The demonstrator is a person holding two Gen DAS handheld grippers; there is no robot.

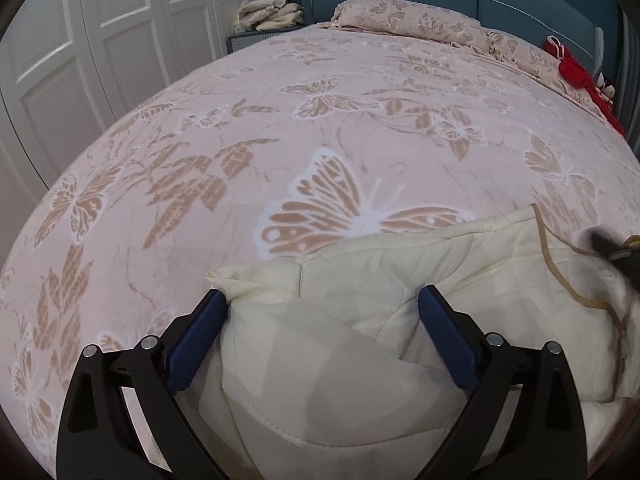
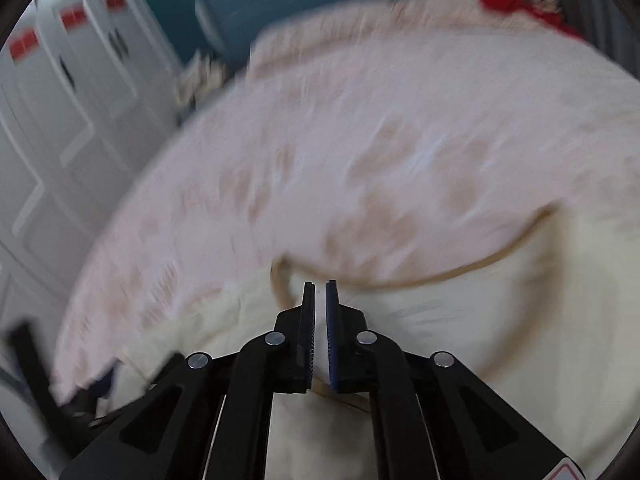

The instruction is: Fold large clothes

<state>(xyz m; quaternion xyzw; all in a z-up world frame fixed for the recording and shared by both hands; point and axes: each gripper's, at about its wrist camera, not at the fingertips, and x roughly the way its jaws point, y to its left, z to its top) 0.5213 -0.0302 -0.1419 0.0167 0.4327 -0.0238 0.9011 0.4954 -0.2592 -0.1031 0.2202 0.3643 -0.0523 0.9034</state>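
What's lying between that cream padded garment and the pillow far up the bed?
Only butterfly-print blanket separates the cream garment from the pillow, seen in the left wrist view.

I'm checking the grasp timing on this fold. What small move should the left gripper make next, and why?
Probably close the left gripper: its jaws stand wide open with a bunched fold of the cream quilted garment between them, while the right gripper looks nearly shut at the garment's tan-trimmed edge, though blur hides the contact.
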